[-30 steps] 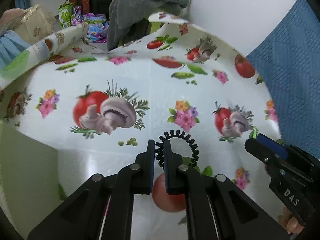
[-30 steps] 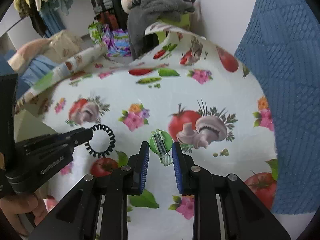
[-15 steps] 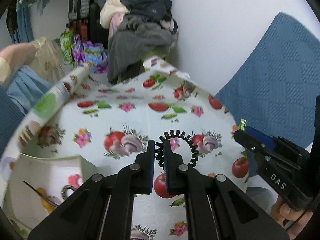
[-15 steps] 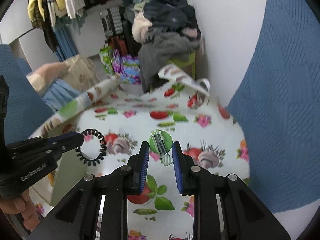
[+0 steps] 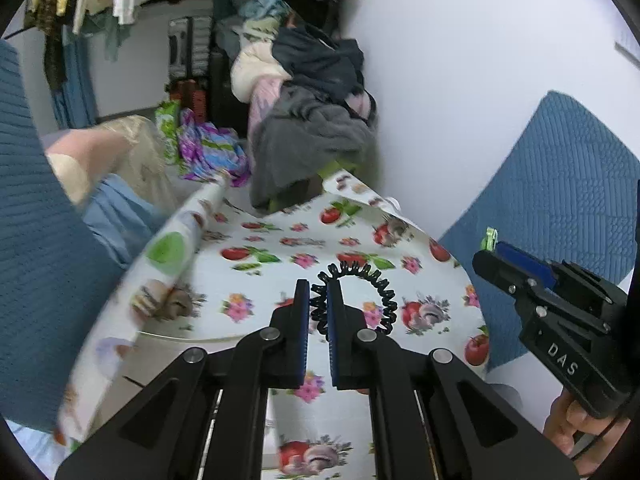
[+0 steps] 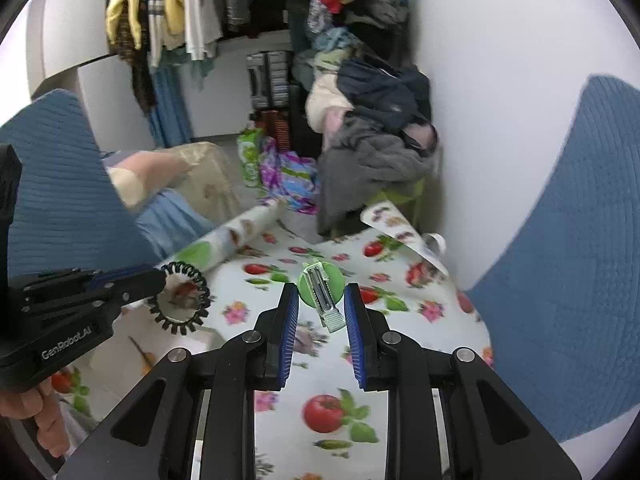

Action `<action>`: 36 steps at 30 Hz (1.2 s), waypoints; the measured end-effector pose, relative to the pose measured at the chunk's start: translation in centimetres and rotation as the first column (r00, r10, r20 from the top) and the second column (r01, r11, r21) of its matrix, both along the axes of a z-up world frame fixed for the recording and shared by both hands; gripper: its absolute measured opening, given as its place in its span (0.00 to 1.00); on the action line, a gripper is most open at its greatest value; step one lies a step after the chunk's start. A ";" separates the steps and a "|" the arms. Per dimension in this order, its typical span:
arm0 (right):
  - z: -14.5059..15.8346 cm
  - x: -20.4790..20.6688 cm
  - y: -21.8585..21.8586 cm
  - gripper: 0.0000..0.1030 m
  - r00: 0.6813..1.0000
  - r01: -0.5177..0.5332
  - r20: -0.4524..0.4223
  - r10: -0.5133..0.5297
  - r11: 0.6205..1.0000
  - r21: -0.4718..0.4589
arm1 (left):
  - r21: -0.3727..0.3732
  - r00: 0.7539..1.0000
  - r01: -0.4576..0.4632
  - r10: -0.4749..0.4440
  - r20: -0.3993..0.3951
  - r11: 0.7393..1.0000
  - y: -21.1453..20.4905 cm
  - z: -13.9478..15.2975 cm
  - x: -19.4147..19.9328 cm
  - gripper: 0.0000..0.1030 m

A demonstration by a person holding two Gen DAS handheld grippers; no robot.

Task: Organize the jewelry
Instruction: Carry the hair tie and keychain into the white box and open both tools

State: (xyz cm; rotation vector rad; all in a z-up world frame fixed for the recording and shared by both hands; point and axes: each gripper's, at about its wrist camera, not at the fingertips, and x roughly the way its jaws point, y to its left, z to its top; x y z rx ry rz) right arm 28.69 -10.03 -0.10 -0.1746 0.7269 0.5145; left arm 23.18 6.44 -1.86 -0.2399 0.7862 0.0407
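My left gripper (image 5: 318, 292) is shut on a black spiral hair tie (image 5: 380, 284), whose loop sticks out past the fingertips to the right. In the right wrist view the same hair tie (image 6: 176, 328) hangs at the left gripper's (image 6: 154, 280) tip on the left. My right gripper (image 6: 320, 294) is shut on a round green hair clip (image 6: 318, 284) with a metal clasp, held upright between the blue pads. The left wrist view shows the right gripper (image 5: 486, 256) side-on with the green clip (image 5: 490, 237) peeking out. Both are held well above the vegetable-print tablecloth (image 5: 260, 280).
A white open box (image 6: 120, 344) with small items sits at the table's near left. Behind the table a chair carries a pile of clothes (image 5: 312, 136). Blue quilted cloth (image 6: 560, 280) flanks both sides. The tablecloth's far left edge (image 6: 240, 228) is rolled up.
Both grippers have risen high above the table, carrying the hair tie and the clip. The table looks smaller, and the room behind it and the white box have come into view.
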 end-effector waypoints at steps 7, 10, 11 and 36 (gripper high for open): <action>-0.2 -2.4 5.5 0.21 0.997 -0.071 -0.011 0.071 0.997 0.009 | -0.017 0.998 -0.061 0.061 0.001 0.998 5.5 0.0 -2.7 0.08; -1.4 -3.6 7.7 0.21 0.996 -0.089 -0.022 0.089 0.996 0.015 | -0.039 0.997 -0.080 0.079 -0.016 0.996 7.5 -1.2 -3.7 0.08; -1.8 -3.9 8.3 0.21 0.995 -0.093 -0.028 0.094 0.996 0.014 | -0.038 0.996 -0.090 0.089 -0.026 0.995 8.3 -1.9 -4.1 0.08; -16.8 -8.4 13.9 0.21 0.940 -0.119 -0.327 0.093 0.991 -0.060 | -0.103 0.958 -0.118 0.086 -0.274 0.988 13.0 -16.8 -8.3 0.08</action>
